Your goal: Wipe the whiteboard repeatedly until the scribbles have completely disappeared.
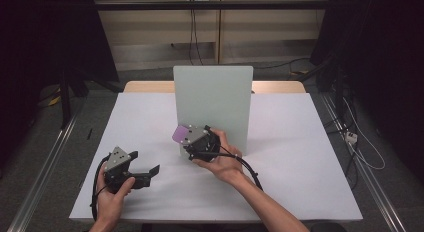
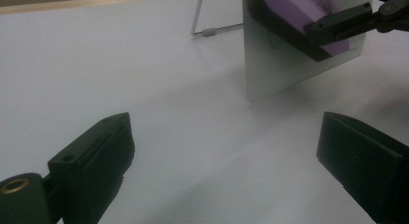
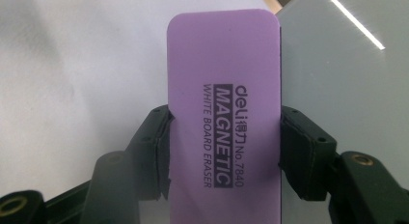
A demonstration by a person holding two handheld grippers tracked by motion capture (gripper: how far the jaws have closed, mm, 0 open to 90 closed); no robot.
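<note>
1. Two grippers are over the white table (image 1: 300, 157). The right gripper (image 1: 186, 137) clamps a purple eraser (image 3: 224, 113) across its long sides, at the lower left edge of the small upright whiteboard (image 1: 215, 99). The left gripper (image 1: 150, 171) rests low near the table's front left with its jaws spread wide and nothing between them.
2. One risk is the board tipping or sliding back. It stands on a thin wire foot (image 2: 212, 31), and no hand steadies it, so a firm push from the eraser could likely shove it over.
3. Another risk is the eraser slipping. The jaws bite only its lower half, so a sideways drag may twist it loose.
4. The print calls the eraser magnetic. If the board attracts it, it may snap on or resist pulling away, jerking the board.
</note>
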